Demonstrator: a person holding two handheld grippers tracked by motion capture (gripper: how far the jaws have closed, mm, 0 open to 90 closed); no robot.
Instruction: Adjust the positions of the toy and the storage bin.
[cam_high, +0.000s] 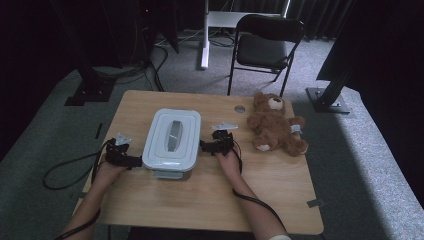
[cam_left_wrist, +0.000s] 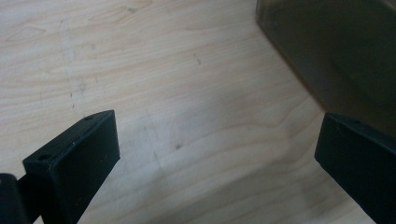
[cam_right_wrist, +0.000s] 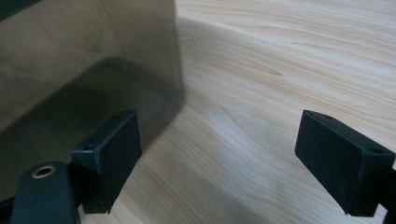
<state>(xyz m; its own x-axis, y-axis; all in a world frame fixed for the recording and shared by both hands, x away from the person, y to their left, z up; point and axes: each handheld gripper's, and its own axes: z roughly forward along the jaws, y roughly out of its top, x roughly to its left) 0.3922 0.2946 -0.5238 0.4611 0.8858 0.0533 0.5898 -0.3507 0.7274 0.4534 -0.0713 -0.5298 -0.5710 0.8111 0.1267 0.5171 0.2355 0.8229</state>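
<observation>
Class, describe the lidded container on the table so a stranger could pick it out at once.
On the wooden table, look left of centre, between the left gripper and right gripper. There stands the box: pale grey plastic, rectangular with rounded corners, its lid on. Unlike the brown teddy bear to its right, it is hard-sided.

Room's pretty dim and grainy from the high view with black edges all around, while close-ups of the desk (cam_left_wrist: 187, 93) look brighter but soft, jaws slightly blurred.
</observation>
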